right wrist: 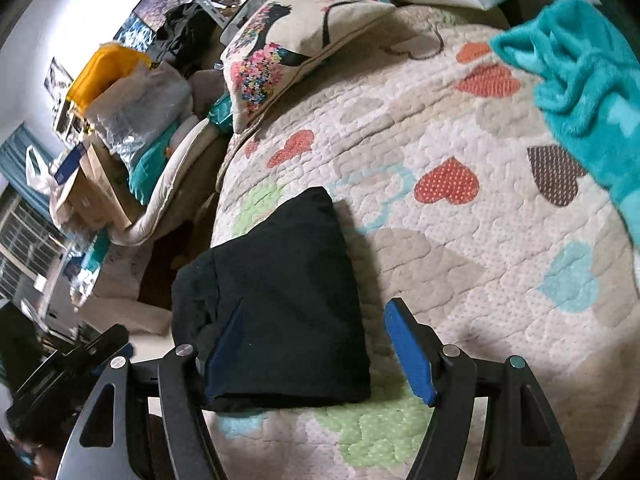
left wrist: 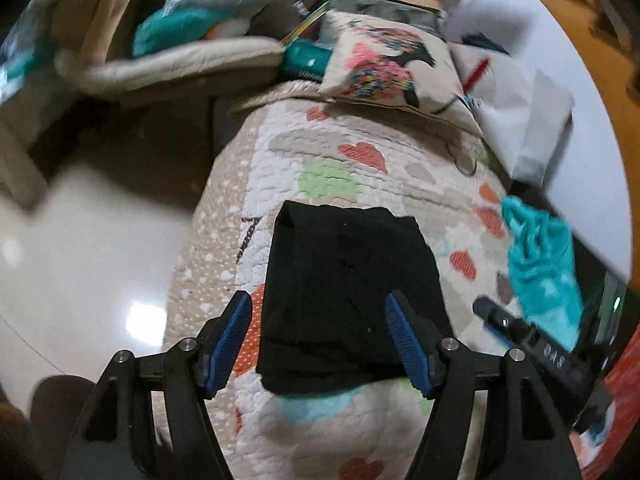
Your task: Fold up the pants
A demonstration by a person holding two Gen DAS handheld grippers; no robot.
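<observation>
The left gripper (left wrist: 318,344) and right gripper (right wrist: 318,350) are held spread above the black pants (left wrist: 348,300), nothing pinched. The pants are seen folded into a compact stack on the heart-patterned quilt (left wrist: 360,152) (near its edge); little folding appears left.

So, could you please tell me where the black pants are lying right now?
The folded black pants lie on the heart-patterned quilt, near its edge just ahead of both open grippers, with the teal cloth off to the right.
</observation>
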